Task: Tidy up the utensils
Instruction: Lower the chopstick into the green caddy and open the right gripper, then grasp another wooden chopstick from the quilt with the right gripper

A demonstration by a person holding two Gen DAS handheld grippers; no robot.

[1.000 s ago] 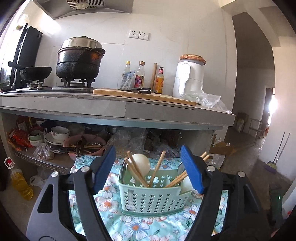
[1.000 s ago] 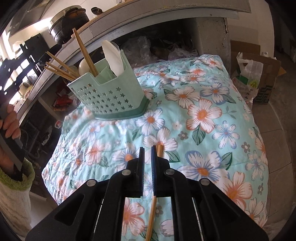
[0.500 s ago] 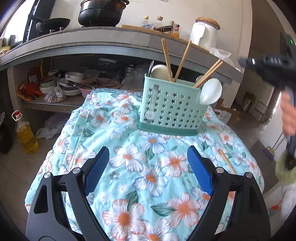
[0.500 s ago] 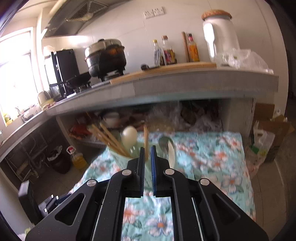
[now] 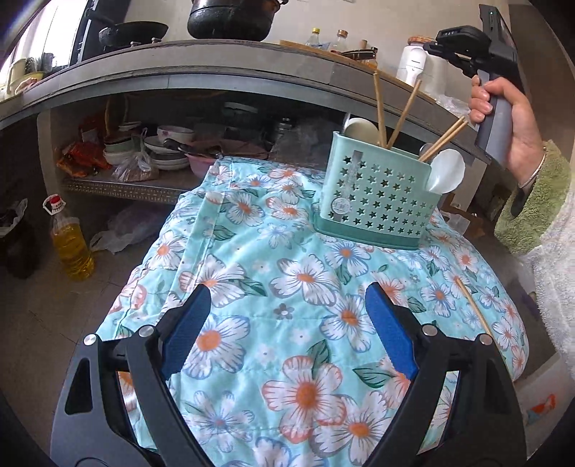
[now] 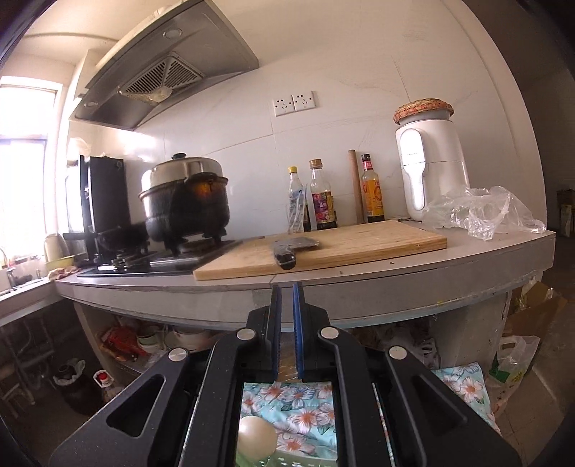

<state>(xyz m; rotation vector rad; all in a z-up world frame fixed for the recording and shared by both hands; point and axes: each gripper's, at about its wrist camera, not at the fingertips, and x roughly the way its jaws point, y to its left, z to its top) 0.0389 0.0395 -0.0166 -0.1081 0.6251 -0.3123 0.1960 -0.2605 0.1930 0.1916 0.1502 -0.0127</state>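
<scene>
The left tongs (image 5: 287, 323) are hanging spread wide and empty over the flowered cloth (image 5: 305, 280), jaws having just been opening. The right tongs (image 6: 286, 316) are staying pressed together, empty. The green basket (image 5: 373, 201) is holding four chopsticks (image 5: 404, 113) and two spoons (image 5: 445, 176); one chopstick (image 5: 472, 305) is lying loose on the cloth.

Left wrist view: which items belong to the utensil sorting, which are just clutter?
Job:
green caddy
chopsticks in it
white spoon
loose chopstick on the cloth

Clutter:
oil bottle
black pot
shelf bowls
counter bottles
</scene>
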